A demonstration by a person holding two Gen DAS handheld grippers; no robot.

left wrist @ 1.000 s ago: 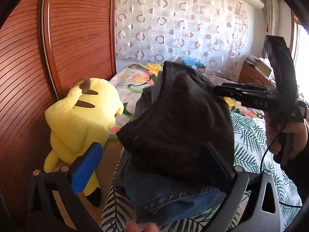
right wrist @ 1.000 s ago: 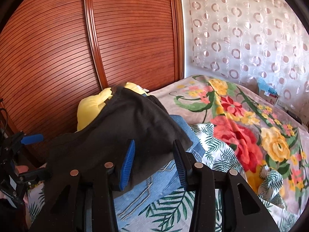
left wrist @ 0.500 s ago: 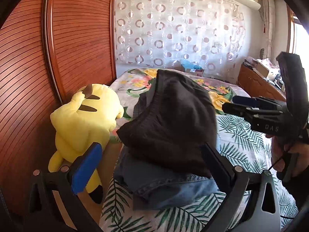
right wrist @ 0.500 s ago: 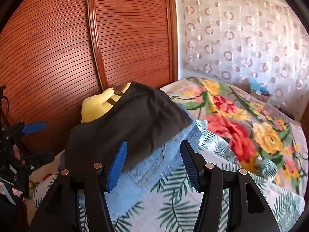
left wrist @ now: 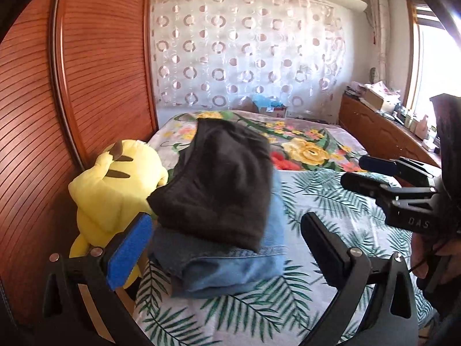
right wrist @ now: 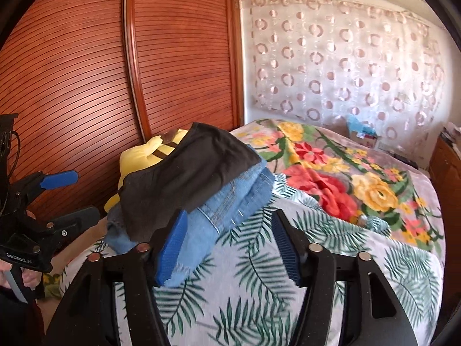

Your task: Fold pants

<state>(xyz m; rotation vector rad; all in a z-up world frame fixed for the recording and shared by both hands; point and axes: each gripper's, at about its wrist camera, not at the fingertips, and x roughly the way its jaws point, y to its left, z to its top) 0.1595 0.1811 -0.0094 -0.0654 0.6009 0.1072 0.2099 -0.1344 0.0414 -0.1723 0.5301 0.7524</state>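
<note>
Folded black pants [left wrist: 222, 181] lie on top of folded blue jeans [left wrist: 230, 268] on the bed; the stack also shows in the right wrist view, black pants [right wrist: 187, 178] over jeans [right wrist: 230, 207]. My left gripper [left wrist: 224, 248] is open and empty, its fingers either side of the stack's near end and clear of it. My right gripper [right wrist: 227, 242] is open and empty, just in front of the jeans. The right gripper shows in the left wrist view [left wrist: 357, 173], and the left gripper in the right wrist view [right wrist: 69, 196].
A yellow plush toy [left wrist: 112, 190] leans between the stack and the wooden slatted wardrobe [left wrist: 72, 86]. The bed has a leaf-print sheet [right wrist: 259, 302] and a floral blanket [right wrist: 331, 178]. A wooden cabinet [left wrist: 380, 132] stands at the right by the curtain.
Both grippers have drawn back from the stack. The black pants, earlier close up against the fingers, now rest free on the jeans.
</note>
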